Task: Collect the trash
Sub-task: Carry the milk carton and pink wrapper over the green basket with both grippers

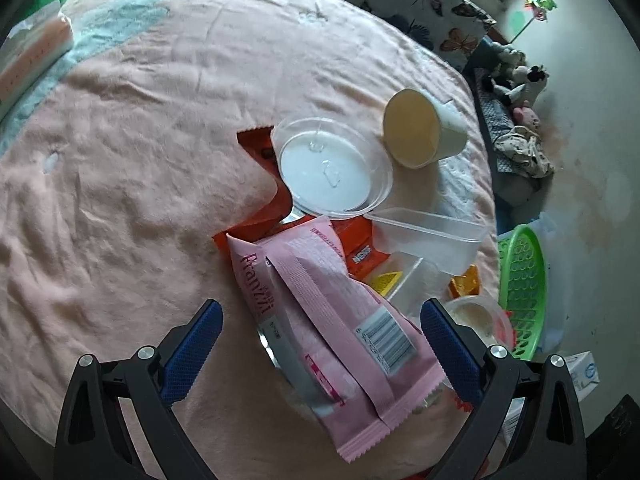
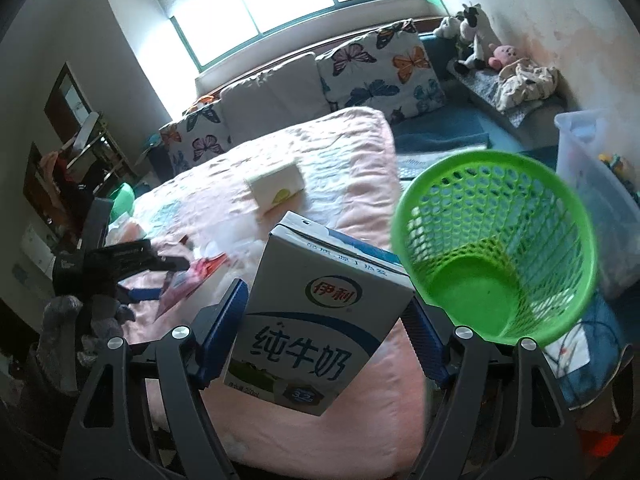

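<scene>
In the left wrist view my left gripper (image 1: 320, 320) is open over a pink Franzzi wrapper (image 1: 320, 312) lying on a pile of trash: an orange wrapper (image 1: 260, 152), a round clear lid (image 1: 332, 168), a paper cup (image 1: 420, 128) on its side, a clear plastic box (image 1: 432, 240). In the right wrist view my right gripper (image 2: 324, 308) is shut on a white and blue milk carton (image 2: 316, 320), held above the pink blanket (image 2: 320, 160), just left of the green mesh basket (image 2: 496, 256). The left gripper shows there at far left (image 2: 160, 276).
The basket also shows at the right edge of the left wrist view (image 1: 524, 292). A tissue pack (image 2: 276, 188) lies on the blanket. A butterfly-print sofa (image 2: 376, 68), plush toys (image 2: 476, 40) and a clear storage bin (image 2: 592, 184) stand beyond the bed.
</scene>
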